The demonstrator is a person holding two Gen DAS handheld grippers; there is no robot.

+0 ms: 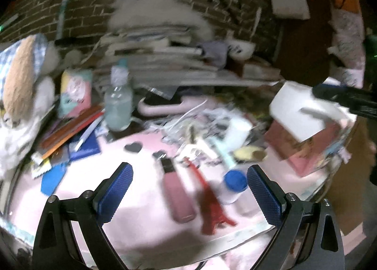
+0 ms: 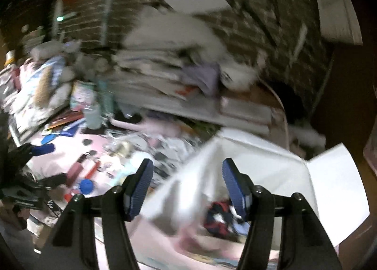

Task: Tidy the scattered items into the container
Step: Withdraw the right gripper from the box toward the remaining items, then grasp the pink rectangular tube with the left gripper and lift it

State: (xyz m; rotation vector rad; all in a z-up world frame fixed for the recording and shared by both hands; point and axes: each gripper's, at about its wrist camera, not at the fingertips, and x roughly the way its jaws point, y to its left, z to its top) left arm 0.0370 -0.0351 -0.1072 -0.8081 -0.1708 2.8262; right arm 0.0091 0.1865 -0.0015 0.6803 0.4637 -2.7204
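Tools first: we read both as released, each with its blue pads spread and nothing between them. We judge this the reach phase of one pick, with most of the clutter not yet tidied.

Largest to smallest. Worktop (image 1: 77, 201), pink-covered, carries the scatter in front of a stack of books and papers (image 1: 165, 57) against the brick wall. White box (image 2: 271, 171), open flaps up, sits at the right end of the worktop; we take it for the container. It already holds something red and dark blue, too blurred to name. The right tool (image 2: 187, 185) hangs over the box's open mouth, tilted down into it.

Left tool (image 1: 189, 189) is angled down over the near edge of the worktop. Between its spread pads, lying on the pink cover: a pink flat case (image 1: 178, 197), a red tower-shaped trinket (image 1: 213, 208) just beside it, and a blue-capped white bottle (image 1: 232, 187) close by the right pad.

Next move, in our judgement: lower the left tool on one of these three, clamp it, then carry it right to the box. Crowding is the risk; the pads may catch a neighbour.
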